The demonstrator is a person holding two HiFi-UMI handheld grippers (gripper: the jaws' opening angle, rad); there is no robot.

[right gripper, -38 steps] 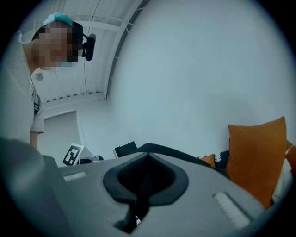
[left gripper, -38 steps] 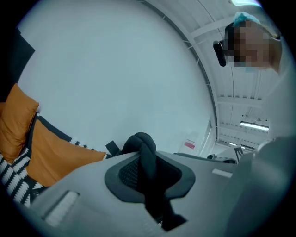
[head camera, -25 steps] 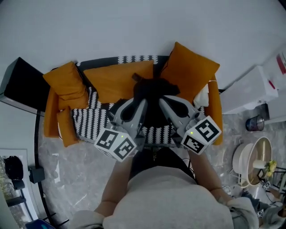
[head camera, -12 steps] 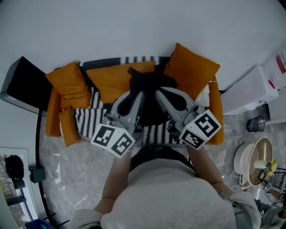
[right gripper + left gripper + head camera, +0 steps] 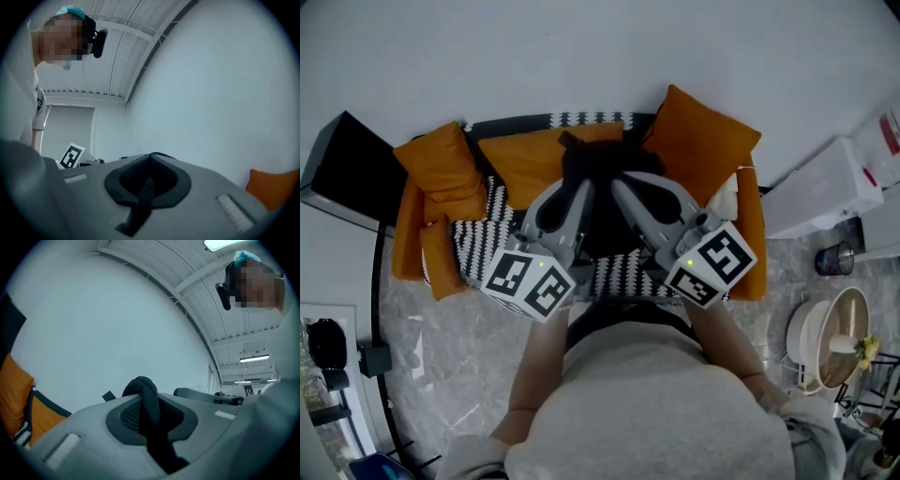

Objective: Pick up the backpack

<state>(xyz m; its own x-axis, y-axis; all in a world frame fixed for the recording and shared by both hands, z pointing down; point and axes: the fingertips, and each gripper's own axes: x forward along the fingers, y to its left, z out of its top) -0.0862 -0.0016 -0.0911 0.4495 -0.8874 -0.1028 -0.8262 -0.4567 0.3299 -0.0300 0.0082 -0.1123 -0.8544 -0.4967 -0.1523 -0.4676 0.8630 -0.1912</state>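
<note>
The black backpack (image 5: 602, 165) hangs between my two grippers over the sofa in the head view, mostly hidden behind them. My left gripper (image 5: 570, 199) is shut on a thick, padded black strap (image 5: 146, 397), which bulges out above the jaws in the left gripper view. Beside it, my right gripper (image 5: 636, 195) is shut on a thin flat black strap (image 5: 142, 193) that runs down through its jaws. Both grippers point away from me, close together, toward the white wall.
Beneath is a sofa (image 5: 483, 246) with a black-and-white patterned cover and orange cushions (image 5: 705, 142). A black box (image 5: 342, 173) stands at the left. At the right are a white cabinet (image 5: 825, 187) and a white fan (image 5: 834, 342) on the marble floor.
Both grippers have risen with the backpack, which now sits higher against the sofa's back cushions. The grips on the straps are unchanged.
</note>
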